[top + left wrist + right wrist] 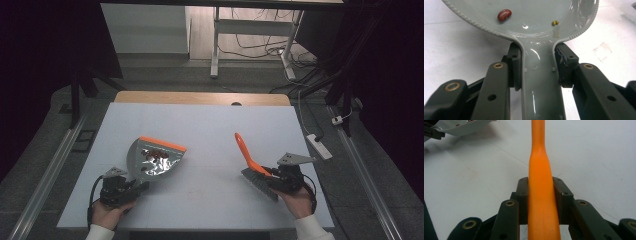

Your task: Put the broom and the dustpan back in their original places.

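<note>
A grey dustpan [152, 159] with an orange front lip lies on the white table, left of centre, with several red beans in it. My left gripper [131, 186] is shut on its handle [540, 82]; a red bean [504, 15] and a small yellow one [555, 23] rest in the pan. At the right, an orange-handled brush [248, 159] with dark bristles points its handle away from me. My right gripper [274, 176] is shut on that orange handle [541, 195], with the jaws pressed against both sides.
The white table [210, 125] has bare room in the middle and toward the back. A wooden strip [200, 98] runs along its far edge. A power strip [319, 145] lies beside the table at the right, and desk legs with cables [250, 45] stand beyond.
</note>
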